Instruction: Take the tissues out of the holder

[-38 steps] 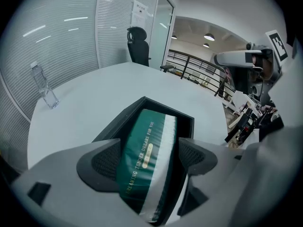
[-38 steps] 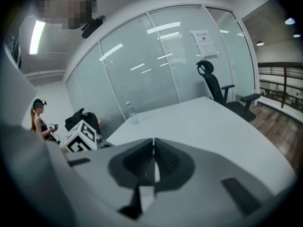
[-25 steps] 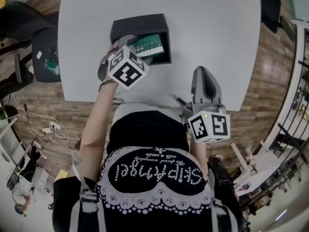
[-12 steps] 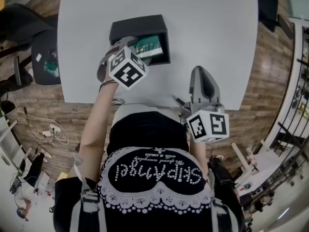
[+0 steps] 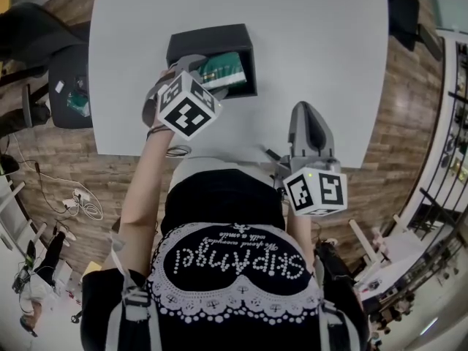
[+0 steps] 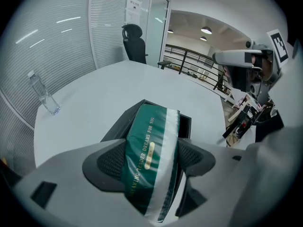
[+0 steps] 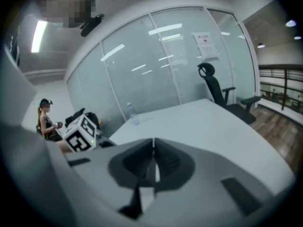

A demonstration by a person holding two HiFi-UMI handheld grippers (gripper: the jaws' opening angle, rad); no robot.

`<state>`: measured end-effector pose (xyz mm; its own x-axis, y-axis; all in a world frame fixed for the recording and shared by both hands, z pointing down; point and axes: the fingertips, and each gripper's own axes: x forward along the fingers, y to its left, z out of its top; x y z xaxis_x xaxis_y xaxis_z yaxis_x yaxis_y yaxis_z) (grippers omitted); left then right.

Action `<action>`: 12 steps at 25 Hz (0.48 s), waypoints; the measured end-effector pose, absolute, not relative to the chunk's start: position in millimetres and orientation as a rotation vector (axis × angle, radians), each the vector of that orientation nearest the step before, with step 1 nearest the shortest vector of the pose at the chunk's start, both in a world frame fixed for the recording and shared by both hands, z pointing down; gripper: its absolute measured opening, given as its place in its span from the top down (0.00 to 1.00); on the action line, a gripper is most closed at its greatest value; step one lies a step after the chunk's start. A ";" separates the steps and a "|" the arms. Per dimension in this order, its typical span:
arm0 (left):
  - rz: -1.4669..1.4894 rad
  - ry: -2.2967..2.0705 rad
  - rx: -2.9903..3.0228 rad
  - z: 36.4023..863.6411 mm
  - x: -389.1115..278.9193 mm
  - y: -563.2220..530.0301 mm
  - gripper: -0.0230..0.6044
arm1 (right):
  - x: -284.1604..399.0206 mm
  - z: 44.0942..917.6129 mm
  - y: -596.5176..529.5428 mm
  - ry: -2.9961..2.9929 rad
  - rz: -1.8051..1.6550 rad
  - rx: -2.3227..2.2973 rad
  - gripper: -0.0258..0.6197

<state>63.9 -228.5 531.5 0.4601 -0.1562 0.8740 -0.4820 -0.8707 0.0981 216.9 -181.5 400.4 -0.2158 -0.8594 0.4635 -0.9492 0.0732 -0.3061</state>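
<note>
The left gripper (image 6: pixel 151 161) is clamping its pads on a green, white-striped plastic pack of tissues (image 6: pixel 150 126), which is filling the gap between the jaws. The pack's far end is lying in the open top of the black box-shaped holder (image 5: pixel 212 36), which is sitting on the left half of the white desk (image 5: pixel 314 50), nearer the person's edge. The right gripper (image 7: pixel 153 162) is resting at the desk's near edge, well apart from the holder, its jaws pressed together with nothing between them. A clear water bottle (image 6: pixel 45 96) is standing near the far edge.
</note>
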 end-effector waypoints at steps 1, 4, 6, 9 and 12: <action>1.363 -0.549 2.388 527.4 63.7 -229.2 0.40 | 216.3 399.8 -181.1 -2.180 0.832 1.857 0.91; 1.344 -0.568 2.406 515.9 62.9 -229.7 0.40 | 214.8 397.8 -180.0 -2.188 0.825 1.856 0.91; 1.321 -0.590 2.424 506.3 61.9 -230.3 0.40 | 214.5 395.9 -178.5 -2.194 0.817 1.856 0.91; 1.265 -0.630 2.450 488.8 59.8 -230.8 0.40 | 214.6 391.4 -175.5 -2.203 0.801 1.858 0.91; 1.213 -0.675 2.476 472.7 59.6 -232.6 0.40 | 216.3 387.1 -173.3 -2.213 0.786 1.858 0.91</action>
<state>59.6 -232.6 472.7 0.5326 -0.2781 0.7993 -0.5332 -0.8437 0.0617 216.3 -173.3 387.1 -0.2231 -0.8737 0.4323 -0.9507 0.0971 -0.2945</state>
